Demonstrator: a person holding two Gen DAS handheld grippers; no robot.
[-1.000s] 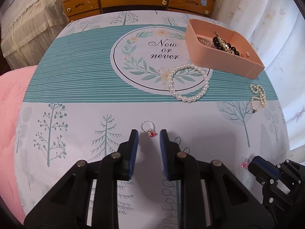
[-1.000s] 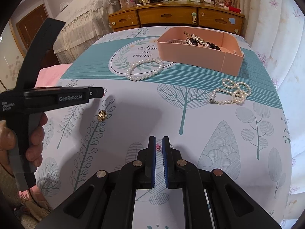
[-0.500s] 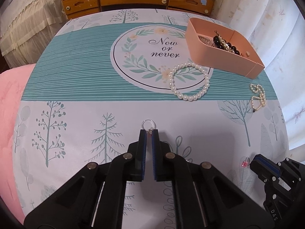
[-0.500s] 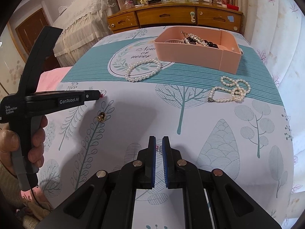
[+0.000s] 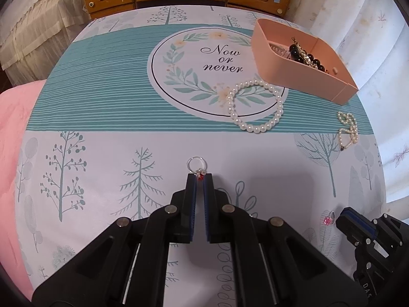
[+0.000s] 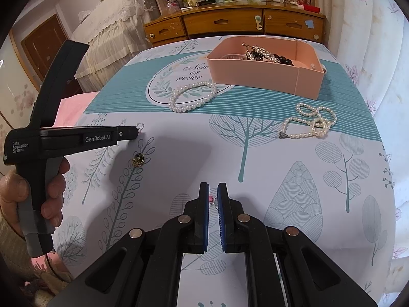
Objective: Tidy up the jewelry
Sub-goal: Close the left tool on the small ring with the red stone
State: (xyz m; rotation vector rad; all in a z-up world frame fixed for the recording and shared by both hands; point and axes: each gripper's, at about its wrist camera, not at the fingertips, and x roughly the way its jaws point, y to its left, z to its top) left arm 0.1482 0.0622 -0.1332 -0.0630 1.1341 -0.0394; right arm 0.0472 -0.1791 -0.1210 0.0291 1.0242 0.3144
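Two grippers point down at the tree-print tablecloth (image 5: pixel 102 117). The left gripper (image 5: pixel 200 176) is closed narrowly on the red-stone charm of a silver ring (image 5: pixel 196 164), whose hoop lies just beyond the tips. The right gripper (image 6: pixel 213 186) is pinched on a pink-stone ring (image 6: pixel 211 199). Relative to the pink box (image 6: pixel 258 76) holding dark beads: a pearl bracelet (image 5: pixel 255 107) lies just in front of it, a pearl necklace (image 6: pixel 310 124) near its right corner, and a gold brooch (image 6: pixel 137 159) well away.
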